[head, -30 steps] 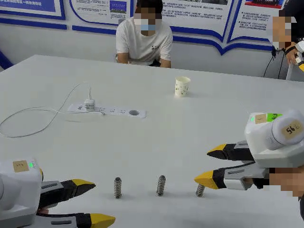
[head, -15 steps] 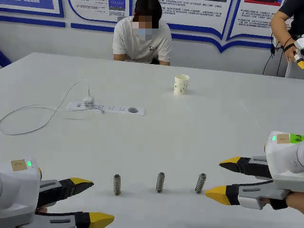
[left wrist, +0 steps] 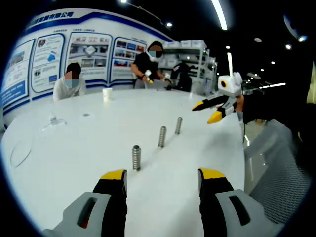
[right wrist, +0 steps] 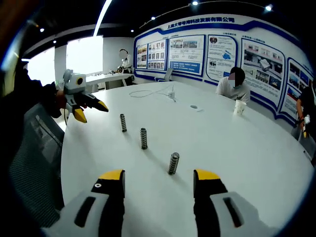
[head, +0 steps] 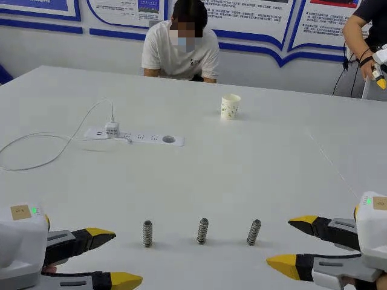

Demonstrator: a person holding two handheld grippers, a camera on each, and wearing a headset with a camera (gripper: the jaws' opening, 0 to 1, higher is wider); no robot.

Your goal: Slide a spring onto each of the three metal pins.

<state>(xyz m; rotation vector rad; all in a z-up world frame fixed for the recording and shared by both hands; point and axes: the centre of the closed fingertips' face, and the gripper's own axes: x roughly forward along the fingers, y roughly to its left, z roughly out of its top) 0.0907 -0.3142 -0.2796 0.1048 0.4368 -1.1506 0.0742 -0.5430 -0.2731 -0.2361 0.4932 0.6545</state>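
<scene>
head view: three springs stand in a row near the front of the white table [head: 242, 169]: left spring [head: 147, 233], middle spring [head: 202, 231] and right spring [head: 254, 232]. each is a grey metal coil, apparently sleeving its pin, and the right one leans slightly. by this, all three pins look loaded and nothing seems left. left gripper [head: 124, 257] and right gripper [head: 282, 241] flank the row, jaws spread, empty. paper cup [head: 230, 107] and power strip [head: 139, 138] sit farther back.
</scene>
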